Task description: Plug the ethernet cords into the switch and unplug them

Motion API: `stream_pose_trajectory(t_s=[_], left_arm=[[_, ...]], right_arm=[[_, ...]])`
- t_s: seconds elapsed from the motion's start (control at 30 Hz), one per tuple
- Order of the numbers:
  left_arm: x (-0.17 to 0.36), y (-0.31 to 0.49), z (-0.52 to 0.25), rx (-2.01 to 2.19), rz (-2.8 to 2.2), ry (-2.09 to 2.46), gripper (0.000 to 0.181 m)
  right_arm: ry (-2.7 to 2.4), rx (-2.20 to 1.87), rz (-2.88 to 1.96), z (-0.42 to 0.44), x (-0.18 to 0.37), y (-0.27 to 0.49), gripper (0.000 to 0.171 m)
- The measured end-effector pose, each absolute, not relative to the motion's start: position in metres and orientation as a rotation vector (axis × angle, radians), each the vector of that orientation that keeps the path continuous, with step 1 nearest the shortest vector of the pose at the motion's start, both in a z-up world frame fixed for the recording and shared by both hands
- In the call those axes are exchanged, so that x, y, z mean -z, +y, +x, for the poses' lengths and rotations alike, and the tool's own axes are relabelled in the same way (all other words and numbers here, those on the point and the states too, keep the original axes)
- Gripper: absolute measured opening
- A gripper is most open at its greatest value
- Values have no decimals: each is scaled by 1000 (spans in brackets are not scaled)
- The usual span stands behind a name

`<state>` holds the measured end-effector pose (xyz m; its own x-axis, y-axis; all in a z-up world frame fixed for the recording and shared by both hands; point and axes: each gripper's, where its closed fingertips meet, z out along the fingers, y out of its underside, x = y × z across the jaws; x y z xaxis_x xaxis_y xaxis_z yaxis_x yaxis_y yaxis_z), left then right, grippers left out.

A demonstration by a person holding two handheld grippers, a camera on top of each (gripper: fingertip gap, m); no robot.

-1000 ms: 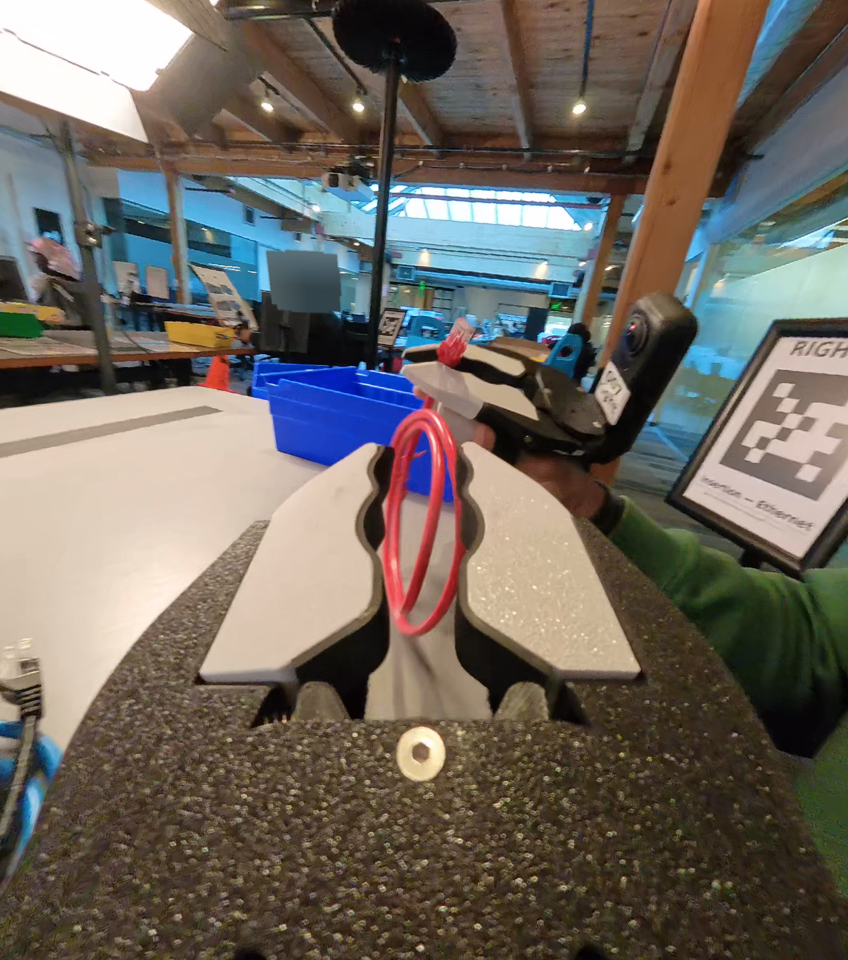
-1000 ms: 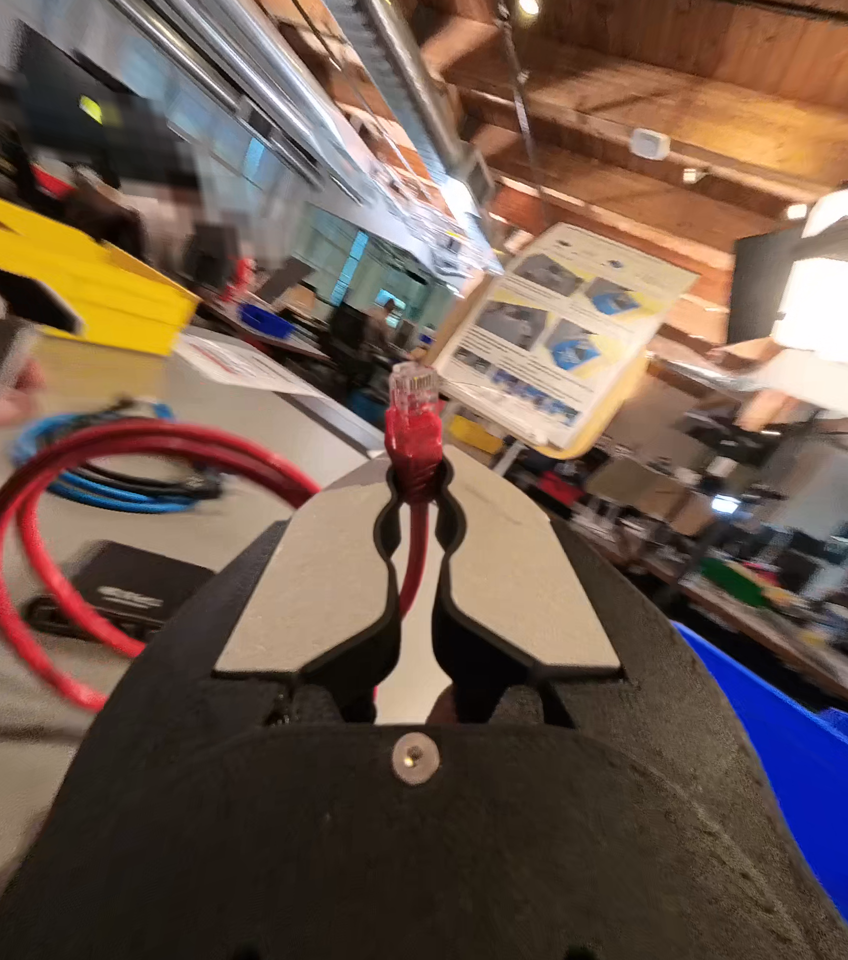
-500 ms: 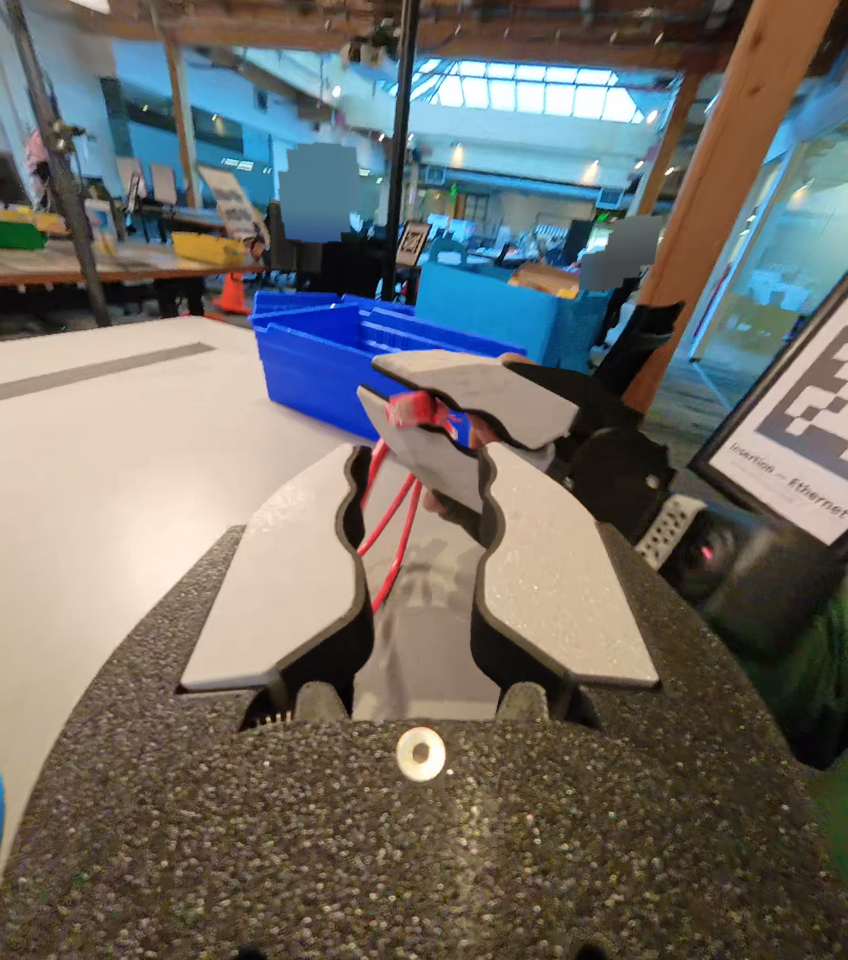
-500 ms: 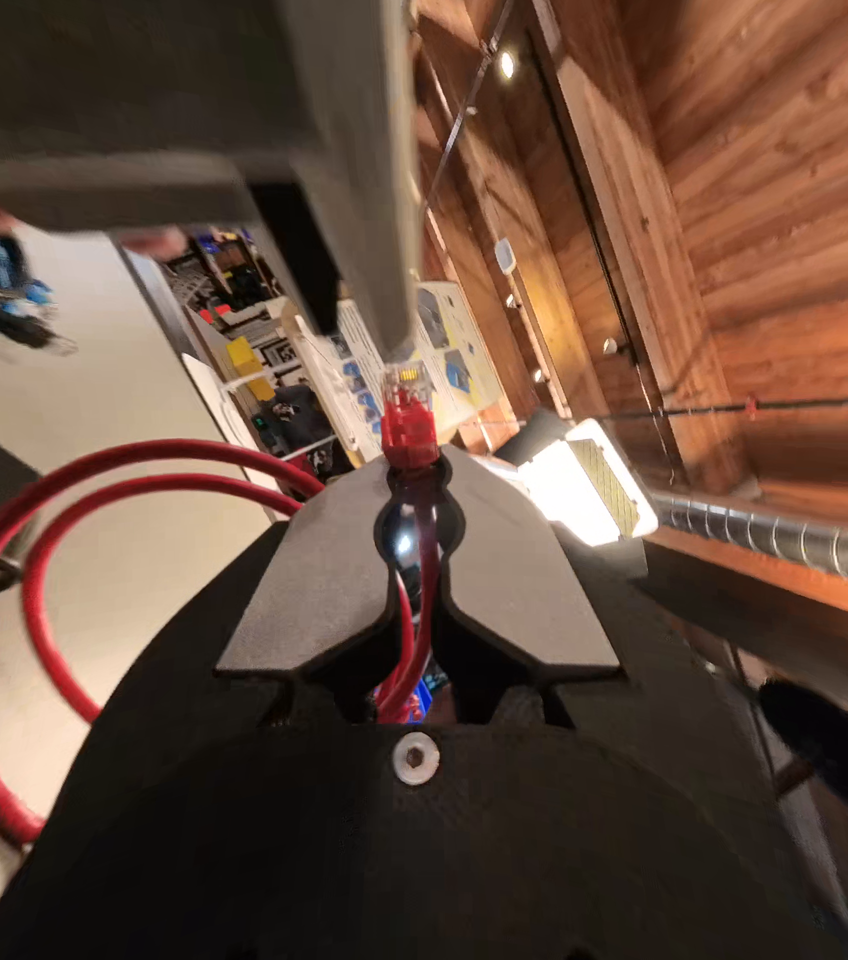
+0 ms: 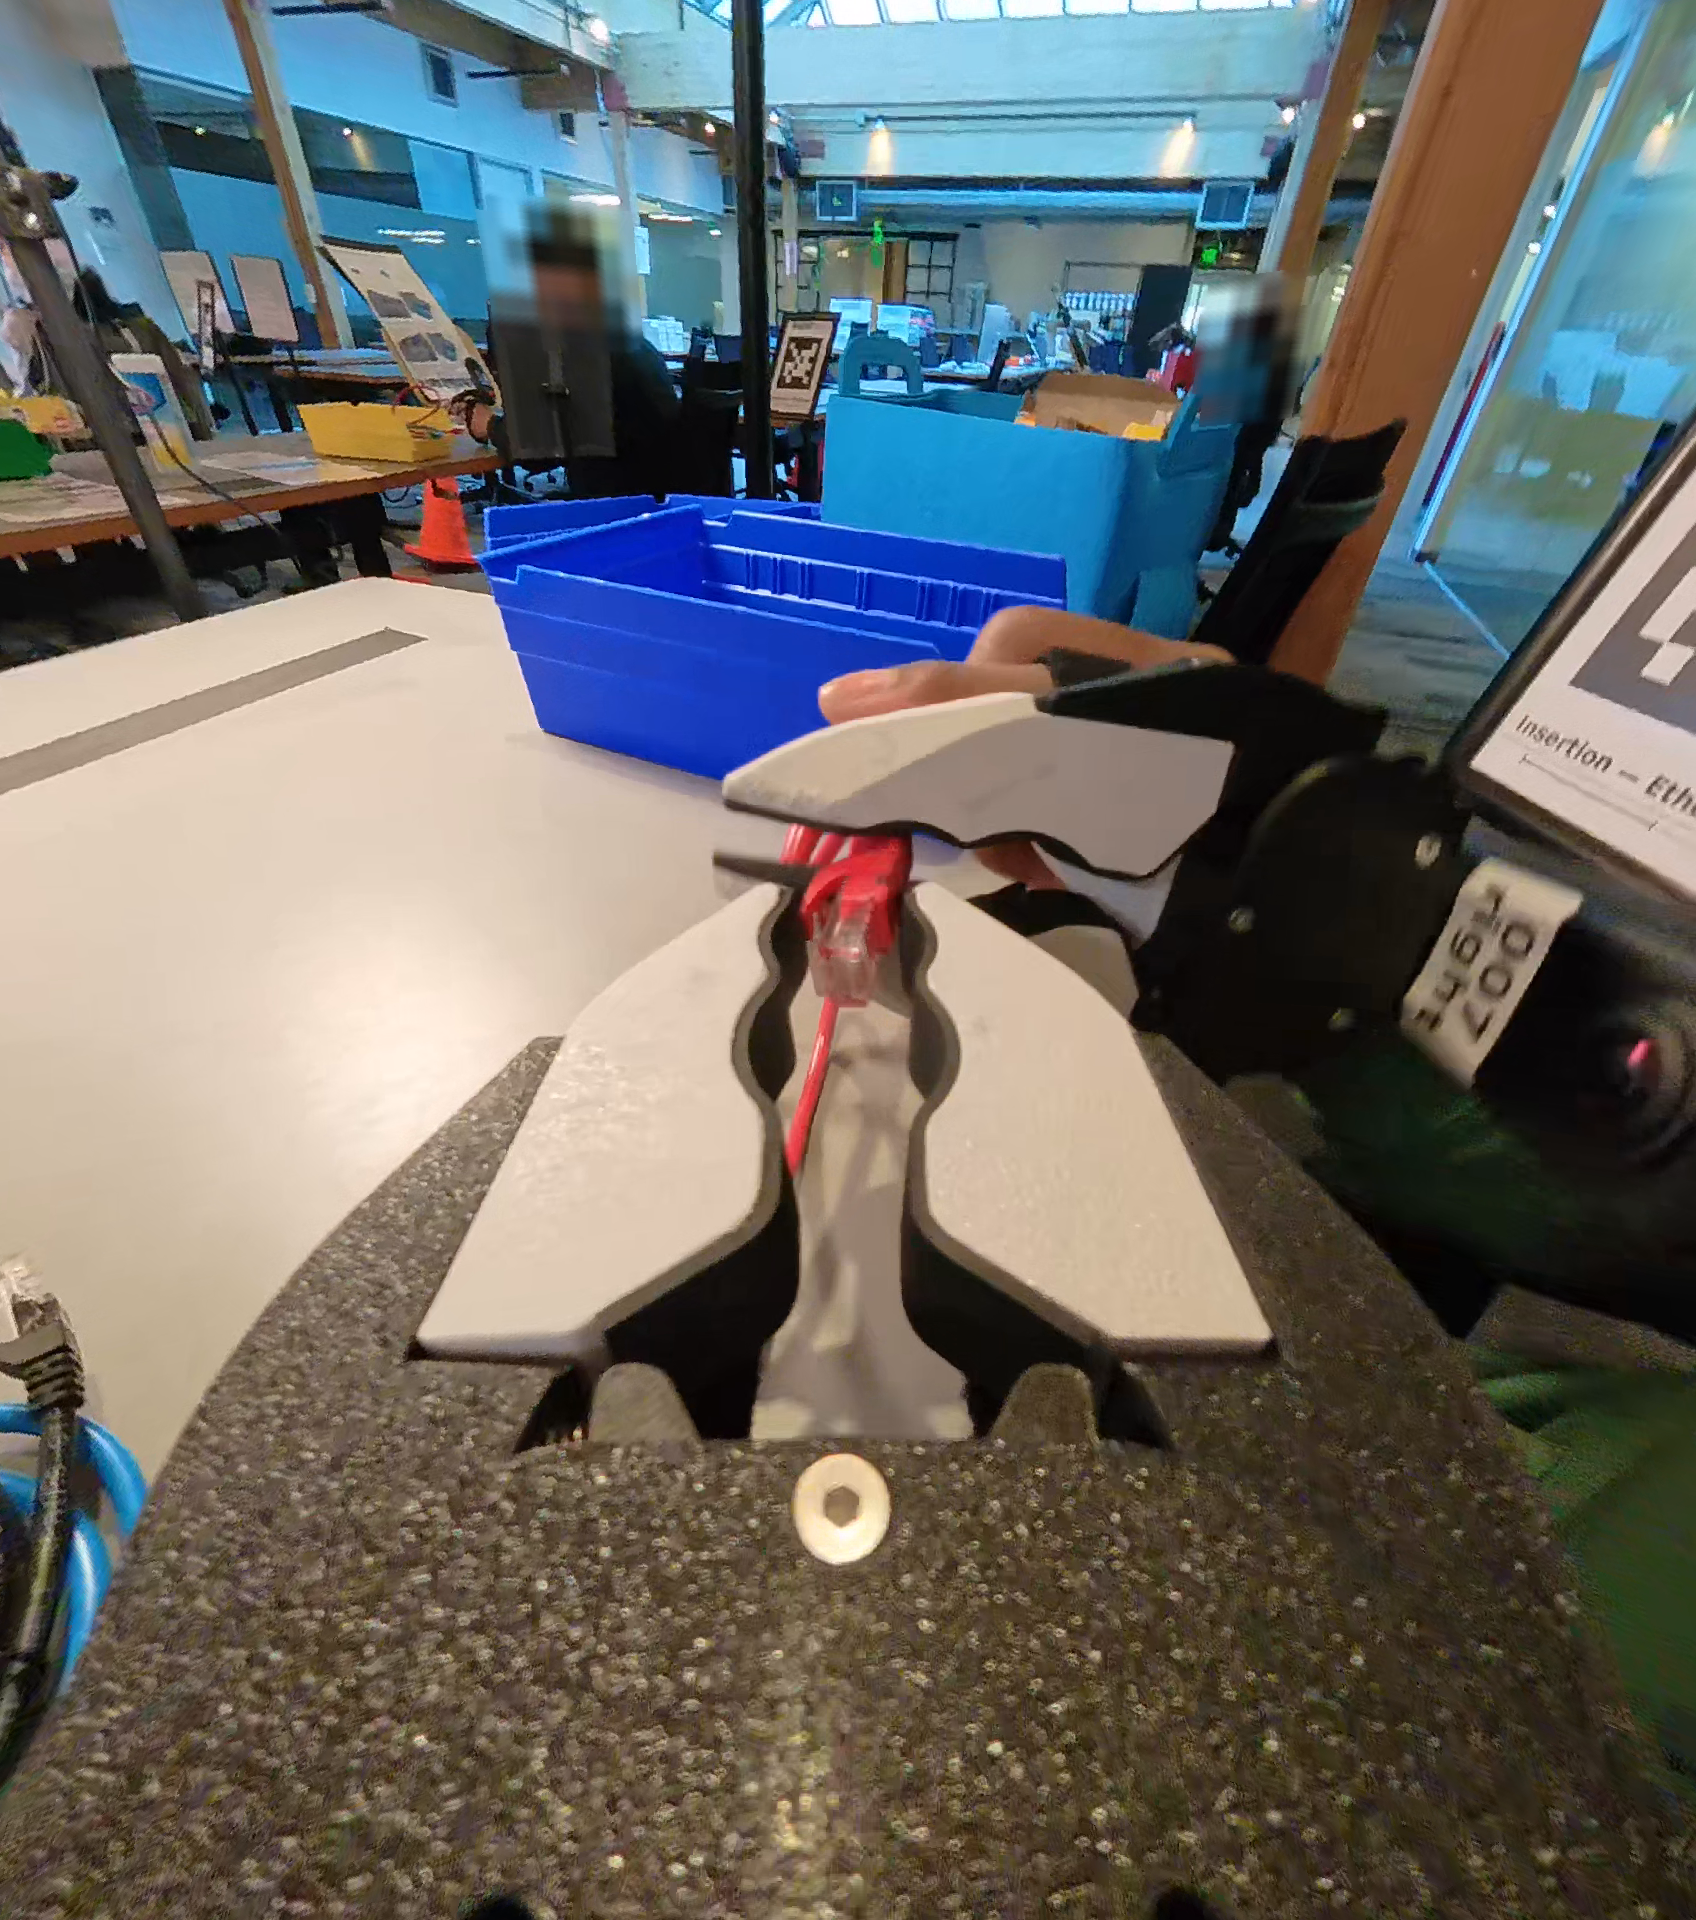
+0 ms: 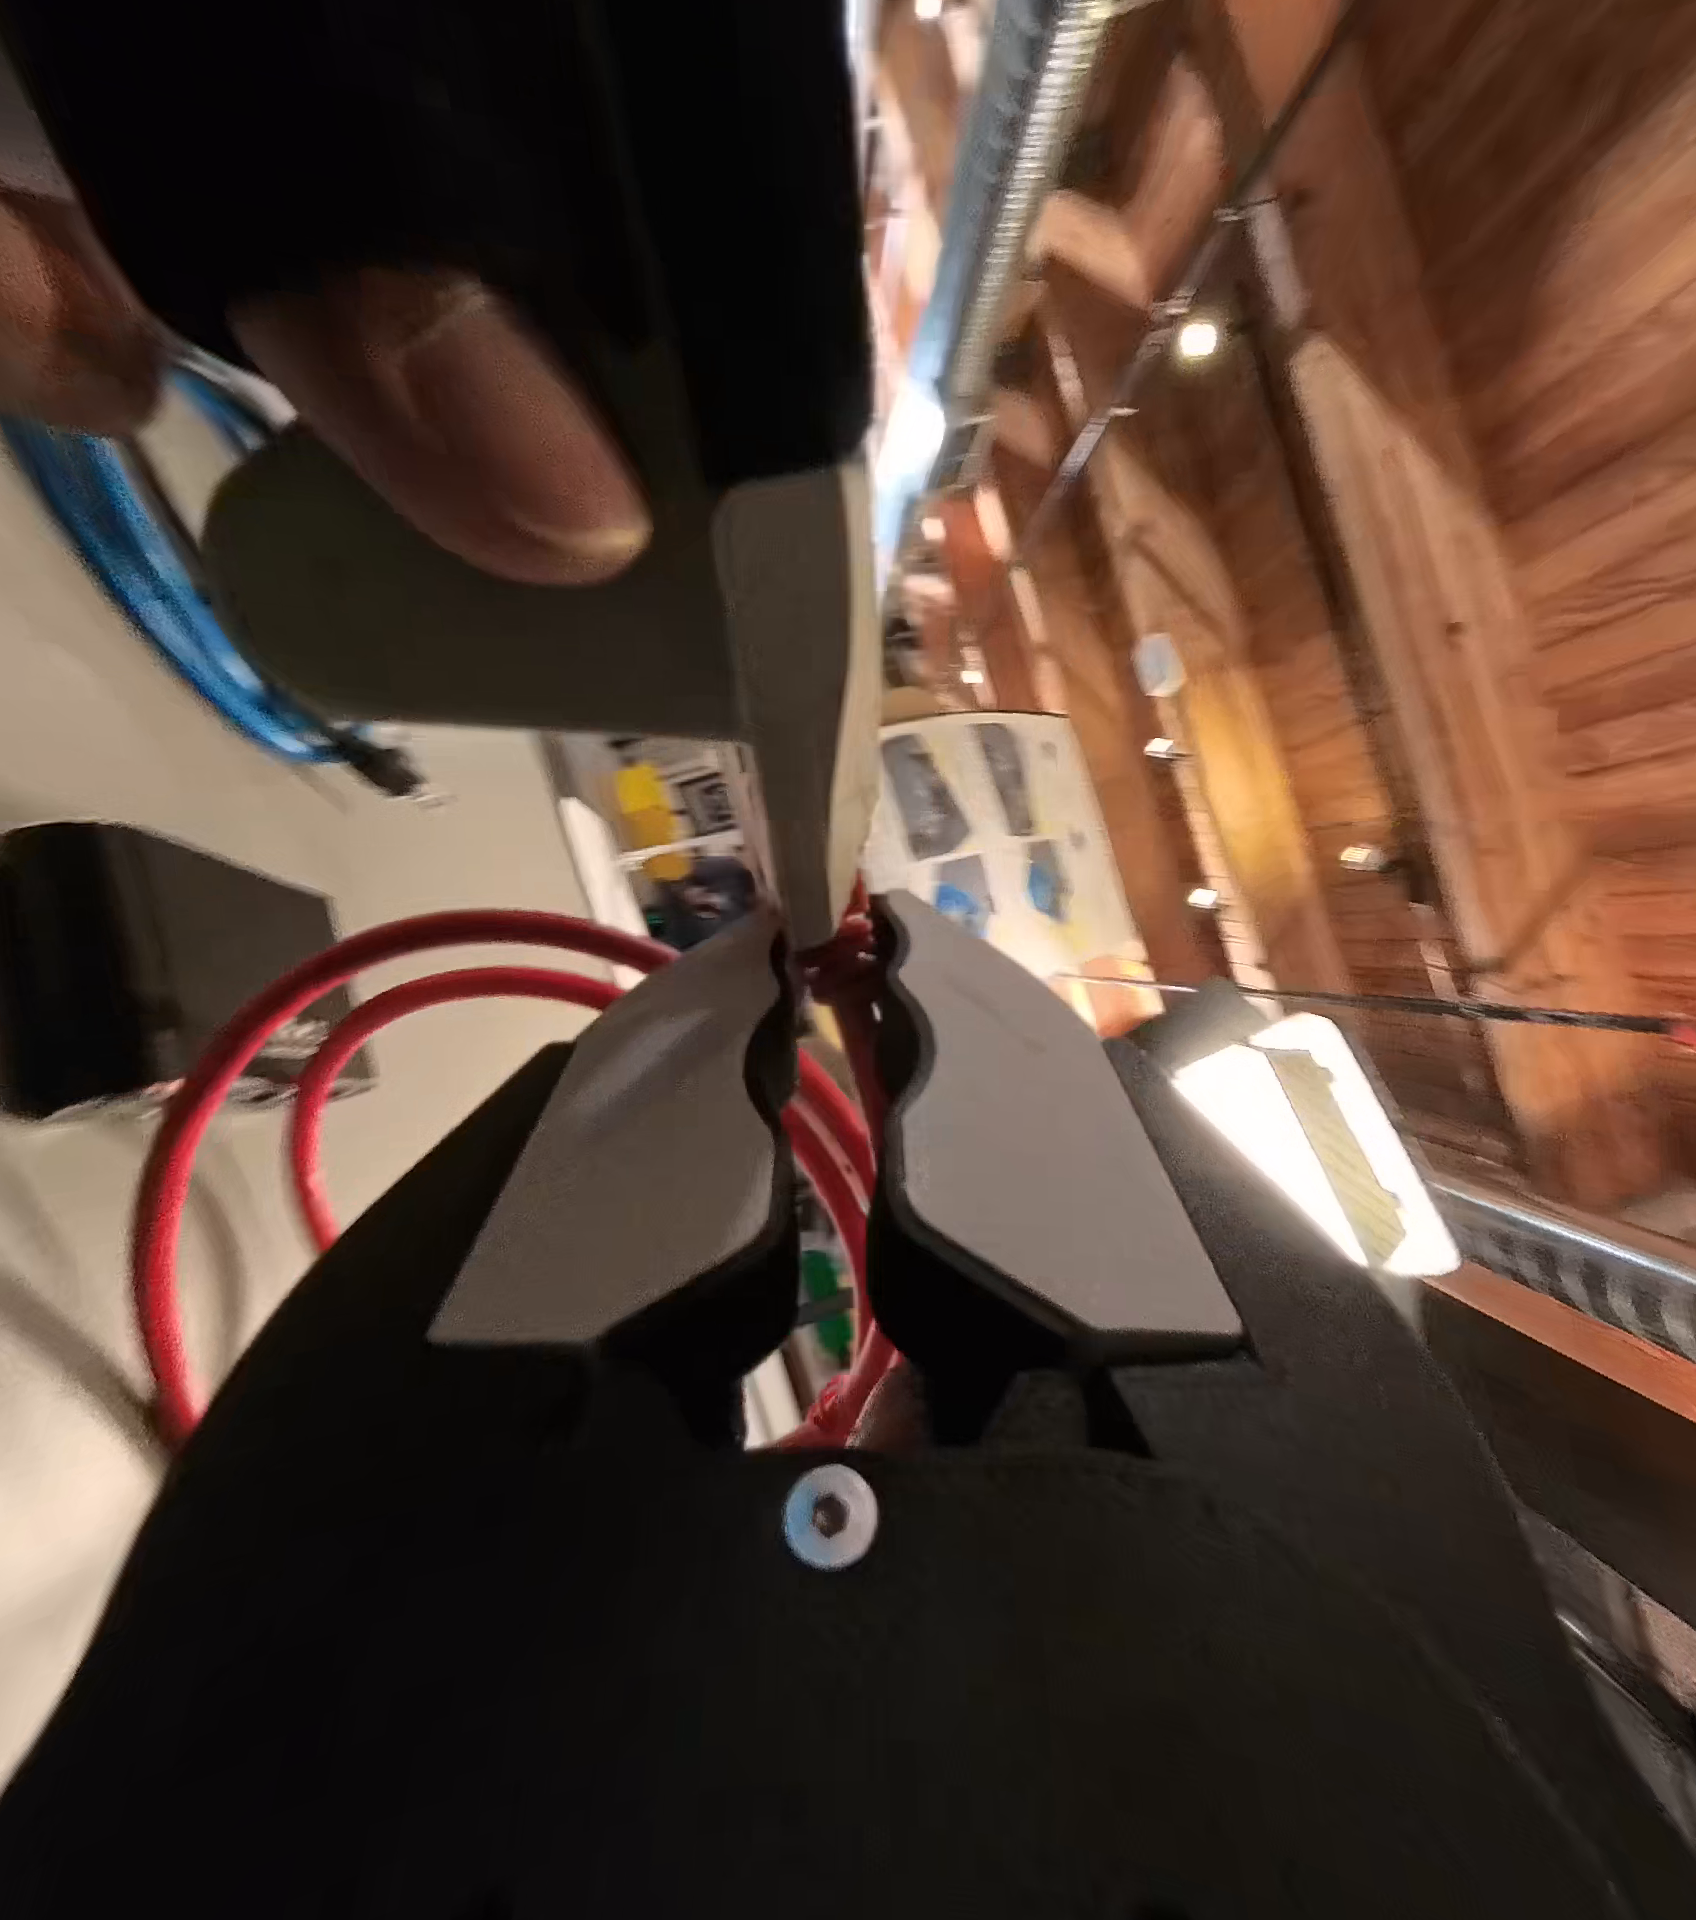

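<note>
Lighting: left wrist view bright, even daylight, sharp, edges fisheye-bent; right wrist view dimmer, warm, motion-blurred, glare from a light panel (image 6: 1311,1143), near hand (image 6: 449,436) soft.

Wording on framed sign (image 5: 1675,623), numbered white sticker (image 5: 1478,971)

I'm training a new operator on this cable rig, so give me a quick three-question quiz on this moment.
1. True or false: the plug of the red cable is seated in the switch.
2. Which tongs clamp the red cable? A) the left tongs B) the right tongs C) neither
3. What colour is the bin standing on the table?

Key: 1 false, the plug is held in the air. 2 B. 3 blue.
</note>
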<state>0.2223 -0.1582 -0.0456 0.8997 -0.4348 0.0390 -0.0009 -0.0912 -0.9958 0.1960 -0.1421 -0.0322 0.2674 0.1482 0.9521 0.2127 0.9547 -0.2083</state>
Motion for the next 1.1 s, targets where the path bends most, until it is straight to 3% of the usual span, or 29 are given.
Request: stream_pose_trajectory(t_s=[0.07, 0.5, 0.8, 1.1], left_arm=[[44, -160, 225, 353, -1595, 402, 18], [59, -178, 258, 99, -1493, 853, 17], [64, -169, 241, 71, -1561, 726, 21], [62, -170, 226, 78, -1577, 667, 21]], right_arm=[[-1453, -24, -333, 199, 44, -146, 23], [-1875, -494, -470, 250, 57, -184, 27], [-1831, -292, -565, 239, 65, -150, 12], [-1243, 395, -648, 265, -5, -42, 12]])
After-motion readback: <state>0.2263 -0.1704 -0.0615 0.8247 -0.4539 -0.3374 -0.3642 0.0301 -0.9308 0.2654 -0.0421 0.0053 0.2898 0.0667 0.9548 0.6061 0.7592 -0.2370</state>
